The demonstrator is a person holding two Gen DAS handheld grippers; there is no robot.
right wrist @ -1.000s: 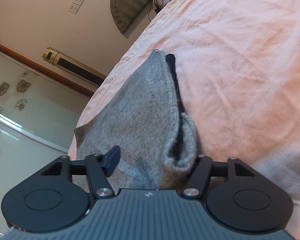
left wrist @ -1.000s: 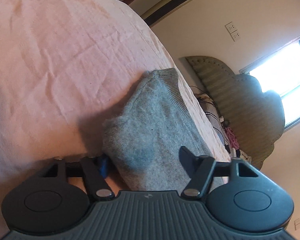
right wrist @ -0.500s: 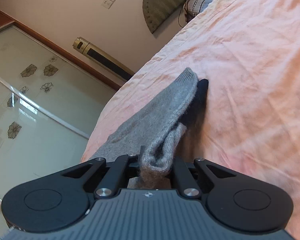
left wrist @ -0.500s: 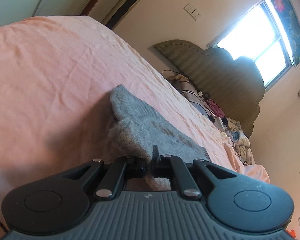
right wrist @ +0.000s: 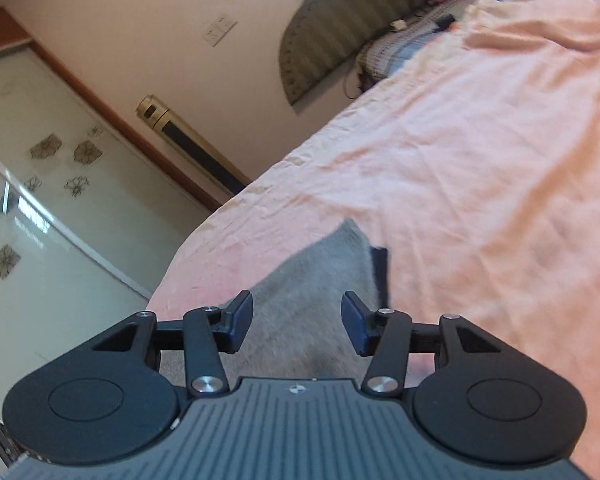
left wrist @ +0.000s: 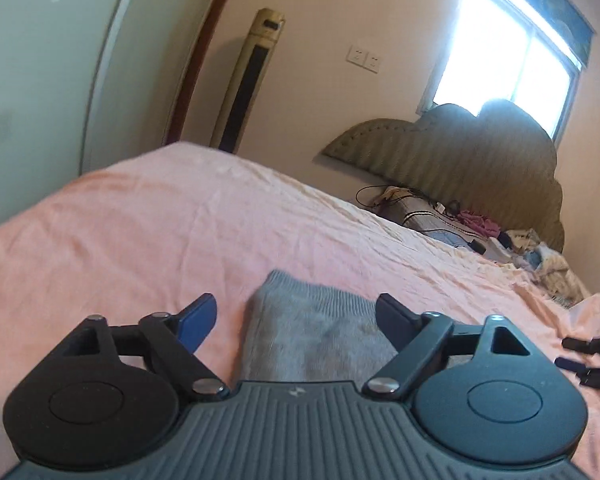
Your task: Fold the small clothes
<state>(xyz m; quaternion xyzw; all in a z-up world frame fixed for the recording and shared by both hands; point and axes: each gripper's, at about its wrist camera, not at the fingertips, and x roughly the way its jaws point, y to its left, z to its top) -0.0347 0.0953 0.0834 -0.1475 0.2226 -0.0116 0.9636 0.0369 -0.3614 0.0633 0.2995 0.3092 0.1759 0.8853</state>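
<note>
A small grey knitted garment (left wrist: pixel 312 332) lies folded on the pink bed sheet (left wrist: pixel 148 220). In the left wrist view my left gripper (left wrist: pixel 296 320) hovers over its ribbed far end, jaws opening wide, pads clear of the cloth. In the right wrist view the same grey garment (right wrist: pixel 320 276) lies below my right gripper (right wrist: pixel 298 320), whose jaws are opening with nothing pressed between them. A dark strip (right wrist: pixel 380 270) shows along the garment's right edge. The right gripper's fingertips (left wrist: pixel 584 354) poke in at the left view's right edge.
A padded headboard (left wrist: pixel 480 152) and a heap of pillows and clothes (left wrist: pixel 500 236) lie at the bed's far end. A gold standing air conditioner (left wrist: pixel 252 80) and a glass wardrobe door (right wrist: pixel 40 240) stand beyond the bed's left edge.
Both grippers closed on the grey garment's near edge, lifted and carried it over, then let go. Now both stand open and raised above the folded garment.
</note>
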